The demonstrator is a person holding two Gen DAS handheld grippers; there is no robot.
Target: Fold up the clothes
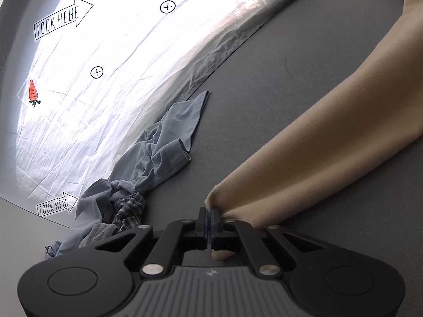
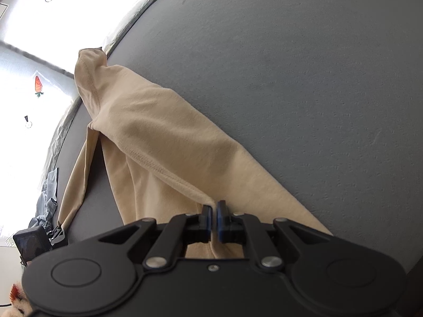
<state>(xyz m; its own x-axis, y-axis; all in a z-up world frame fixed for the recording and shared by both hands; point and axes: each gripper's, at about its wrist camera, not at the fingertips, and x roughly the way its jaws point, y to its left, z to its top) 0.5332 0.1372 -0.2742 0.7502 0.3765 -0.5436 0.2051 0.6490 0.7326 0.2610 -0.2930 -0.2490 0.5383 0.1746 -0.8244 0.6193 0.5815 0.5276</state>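
Your left tongs (image 1: 210, 215) are pressed together on a bunched corner of the beige garment (image 1: 330, 121), with a small tuck of the cloth showing beneath the blue pads (image 1: 215, 218). From that pinch the fabric runs away ahead and to the right of the tongs as a long taut band, lifted off the grey table (image 1: 264, 74) near the grip and reaching toward the far right corner of the view.

Your right tongs (image 2: 214, 210) are nearly closed, with only a thin gap showing between the blue pads (image 2: 221, 218). A stitched edge of the beige garment (image 2: 164, 137) comes right to the tips of these tongs and more cloth lies under them; the pinch looks like it is on that hem, though the contact itself is partly hidden. Ahead and to the left of the right tongs the garment spreads over the table (image 2: 290, 66), with a sleeve (image 2: 88, 79) pointing away toward the far edge. A narrower strip of the same fabric trails down to the left tongs (image 2: 56, 233), seen low at the left of the right wrist view, closed on its end.

To the left of your left tongs, just beside them, sits a crumpled heap of blue-grey clothes (image 1: 156, 145) with a plaid piece (image 1: 129, 208) tucked in it. Beyond the heap a wrinkled clear plastic sheet (image 1: 92, 105) carries a carrot sticker (image 1: 32, 93) and arrow labels (image 1: 62, 18).
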